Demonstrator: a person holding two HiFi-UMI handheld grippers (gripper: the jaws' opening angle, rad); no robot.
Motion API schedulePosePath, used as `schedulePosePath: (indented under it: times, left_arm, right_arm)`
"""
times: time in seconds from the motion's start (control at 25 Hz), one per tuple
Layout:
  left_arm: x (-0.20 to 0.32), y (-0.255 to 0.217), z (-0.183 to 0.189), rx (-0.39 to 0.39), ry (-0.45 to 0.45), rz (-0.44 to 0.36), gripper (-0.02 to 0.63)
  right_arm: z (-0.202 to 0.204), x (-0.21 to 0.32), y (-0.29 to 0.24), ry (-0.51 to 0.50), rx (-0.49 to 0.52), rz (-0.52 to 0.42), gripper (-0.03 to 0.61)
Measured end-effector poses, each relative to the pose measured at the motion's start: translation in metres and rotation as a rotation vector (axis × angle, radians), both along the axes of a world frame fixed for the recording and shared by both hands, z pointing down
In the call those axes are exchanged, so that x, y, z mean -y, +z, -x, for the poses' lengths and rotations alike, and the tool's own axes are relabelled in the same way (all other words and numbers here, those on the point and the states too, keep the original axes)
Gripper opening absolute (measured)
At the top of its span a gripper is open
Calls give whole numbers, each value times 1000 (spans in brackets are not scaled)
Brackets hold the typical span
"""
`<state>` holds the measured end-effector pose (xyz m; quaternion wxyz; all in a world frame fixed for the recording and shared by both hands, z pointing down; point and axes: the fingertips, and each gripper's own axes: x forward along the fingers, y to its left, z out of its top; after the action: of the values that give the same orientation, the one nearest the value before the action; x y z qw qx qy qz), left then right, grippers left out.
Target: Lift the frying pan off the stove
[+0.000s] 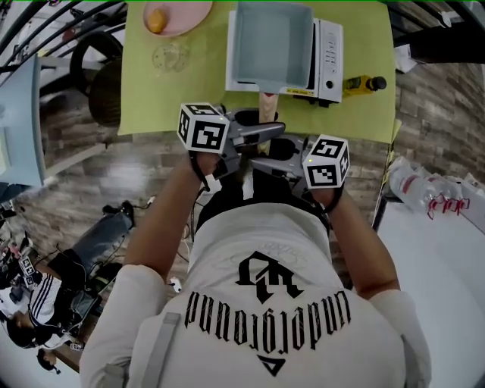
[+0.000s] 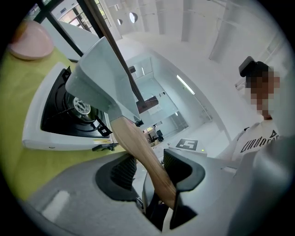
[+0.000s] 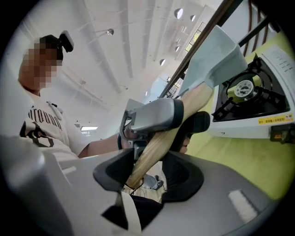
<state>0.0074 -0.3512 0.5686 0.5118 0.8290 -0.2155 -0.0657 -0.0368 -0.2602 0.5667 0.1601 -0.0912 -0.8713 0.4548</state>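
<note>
The pale blue rectangular frying pan (image 1: 273, 45) hangs tilted above the white tabletop stove (image 1: 327, 53), clear of the burner (image 2: 83, 107). Its wooden handle (image 1: 267, 102) points toward me. Both grippers meet on that handle near the table's front edge. My left gripper (image 1: 265, 132) is shut on the handle (image 2: 138, 143), which runs between its dark pads (image 2: 179, 168). From the other side, my right gripper (image 1: 265, 161) is shut on the same handle (image 3: 184, 113). The right gripper view shows the pan (image 3: 216, 57) raised over the burner (image 3: 243, 87).
The stove stands on a green table (image 1: 151, 91). A pink plate (image 1: 186, 15) with an orange fruit (image 1: 155, 19) sits at the back left. A yellow bottle (image 1: 364, 83) lies right of the stove. Plastic bottles (image 1: 424, 193) lie on a white table at right.
</note>
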Motion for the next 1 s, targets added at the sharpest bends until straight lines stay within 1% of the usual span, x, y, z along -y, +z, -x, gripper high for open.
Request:
schedulePosePath:
  times: [0.2, 0.4, 0.68, 0.84, 1.0]
  left_arm:
    - [-30, -33, 7, 15, 15, -34, 198]
    - [-62, -53, 11, 14, 30, -56, 198]
    - [-124, -76, 17, 22, 43, -108, 198]
    - [-161, -92, 30, 6, 72, -128, 202]
    - [-203, -101, 39, 10, 107, -152, 201]
  right_arm:
    - [8, -29, -30, 14, 18, -29, 192]
    - [14, -61, -49, 28, 21, -53, 192]
    - [22, -122, -67, 38, 32, -104, 193]
    - [35, -157, -84, 75, 63, -124, 194]
    - [48, -197, -90, 92, 53, -153, 195]
